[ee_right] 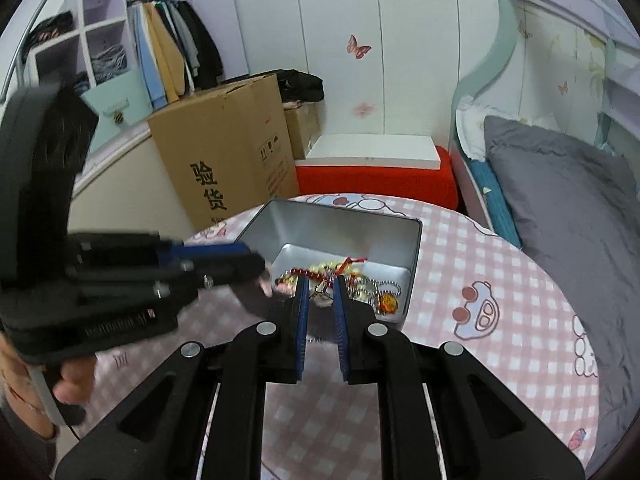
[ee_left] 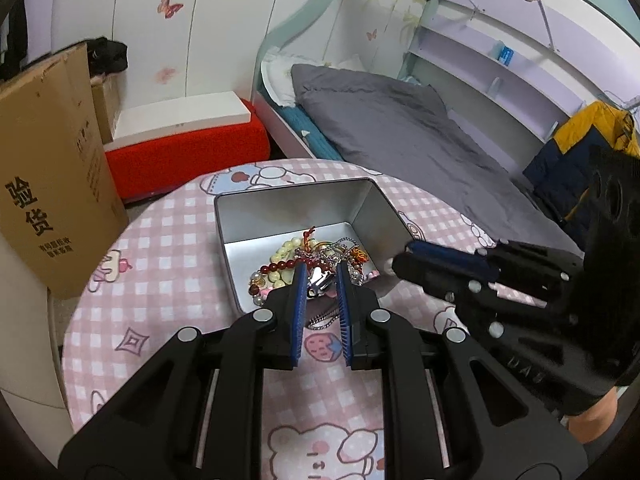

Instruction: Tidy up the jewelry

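Left tool (ee_left: 322, 276) over jewelry-filled tin (ee_left: 372, 216)

The desk (ee_left: 168, 240) wears a pink-and-white checked cloth printed with cartoon bears and strawberries. On it sits a plain silver metal tin (ee_left: 372, 216) holding pale yellow-green beads (ee_left: 286, 250), dark red beads (ee_left: 280, 266) and a silver chain (ee_left: 322, 322). Each hand-held gripper (ee_left: 321, 280) is black with blue finger pads (ee_left: 299, 300). Beyond: a brown cardboard box (ee_left: 52, 184), a red storage box (ee_left: 188, 160) and grey bedding (ee_left: 400, 128).

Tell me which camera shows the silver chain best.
Left wrist view: the silver chain hangs over the tin's near rim between the left tool's fingers, sharp. In the right wrist view, motion blur leaves only a grey smear.
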The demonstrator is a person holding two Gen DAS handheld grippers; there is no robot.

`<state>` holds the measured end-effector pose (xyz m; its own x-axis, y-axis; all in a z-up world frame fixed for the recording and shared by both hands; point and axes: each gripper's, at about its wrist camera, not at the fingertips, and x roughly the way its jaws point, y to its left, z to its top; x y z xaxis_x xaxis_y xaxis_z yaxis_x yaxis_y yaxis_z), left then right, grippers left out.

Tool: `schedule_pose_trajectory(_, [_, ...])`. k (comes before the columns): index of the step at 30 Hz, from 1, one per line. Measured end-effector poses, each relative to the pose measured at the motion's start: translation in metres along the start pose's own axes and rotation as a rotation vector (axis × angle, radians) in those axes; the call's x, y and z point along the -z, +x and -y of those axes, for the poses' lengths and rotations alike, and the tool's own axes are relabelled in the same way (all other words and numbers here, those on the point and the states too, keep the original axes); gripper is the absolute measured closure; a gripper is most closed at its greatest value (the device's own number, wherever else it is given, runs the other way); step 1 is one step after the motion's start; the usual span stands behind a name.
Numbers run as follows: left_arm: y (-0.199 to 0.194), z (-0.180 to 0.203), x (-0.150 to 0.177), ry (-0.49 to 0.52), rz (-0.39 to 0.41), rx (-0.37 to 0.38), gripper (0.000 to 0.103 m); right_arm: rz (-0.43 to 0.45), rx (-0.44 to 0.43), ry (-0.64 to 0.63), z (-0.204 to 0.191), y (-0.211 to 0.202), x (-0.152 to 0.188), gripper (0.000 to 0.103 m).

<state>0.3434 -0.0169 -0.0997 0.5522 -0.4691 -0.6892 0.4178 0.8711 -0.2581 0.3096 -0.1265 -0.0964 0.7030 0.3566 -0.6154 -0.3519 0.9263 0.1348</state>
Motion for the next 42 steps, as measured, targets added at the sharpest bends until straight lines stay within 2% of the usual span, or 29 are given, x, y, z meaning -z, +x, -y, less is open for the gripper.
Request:
schedule_pose_trajectory(8, [0.019, -0.004, -0.002, -0.016, -0.037, -0.011, 0.088, -0.037, -0.014, 0.033, 0.009, 0.021, -0.008, 0.092])
schedule_pose_trajectory(16, [0.024, -0.006, -0.001, -0.038, -0.042, -0.021, 0.087, -0.040, -0.026, 0.063, 0.014, 0.022, -0.005, 0.092])
schedule_pose_trajectory(18, [0.024, -0.006, -0.002, -0.044, -0.043, -0.020, 0.083, -0.037, -0.030, 0.074, 0.015, 0.021, -0.005, 0.091])
schedule_pose_trajectory(19, [0.023, -0.006, -0.002, -0.048, -0.040, -0.023, 0.075, -0.034, -0.030, 0.081, 0.016, 0.020, -0.004, 0.090])
schedule_pose_trajectory(20, [0.021, -0.006, -0.002, -0.052, -0.034, -0.027, 0.060, -0.033, -0.033, 0.085, 0.017, 0.018, -0.004, 0.090])
schedule_pose_trajectory(22, [0.017, -0.006, -0.002, -0.056, -0.013, -0.011, 0.053, -0.027, -0.039, 0.090, 0.019, 0.015, -0.004, 0.090])
schedule_pose_trajectory(24, [0.013, -0.003, -0.003, -0.042, -0.003, -0.038, 0.052, -0.019, -0.043, 0.094, 0.022, 0.010, -0.003, 0.090])
schedule_pose_trajectory(27, [0.002, 0.001, -0.003, -0.040, 0.017, -0.031, 0.052, -0.004, -0.047, 0.101, 0.022, 0.002, -0.003, 0.090])
schedule_pose_trajectory(33, [-0.031, 0.008, 0.003, -0.035, 0.093, -0.091, 0.042, 0.041, -0.036, 0.100, 0.018, -0.027, 0.000, 0.076])
schedule_pose_trajectory(35, [-0.043, 0.010, 0.009, -0.031, 0.126, -0.133, 0.038, 0.056, -0.014, 0.088, 0.013, -0.036, 0.002, 0.066])
schedule_pose_trajectory(42, [-0.094, 0.023, 0.037, -0.019, 0.233, -0.242, 0.030, 0.130, 0.049, 0.038, -0.011, -0.083, 0.020, 0.042])
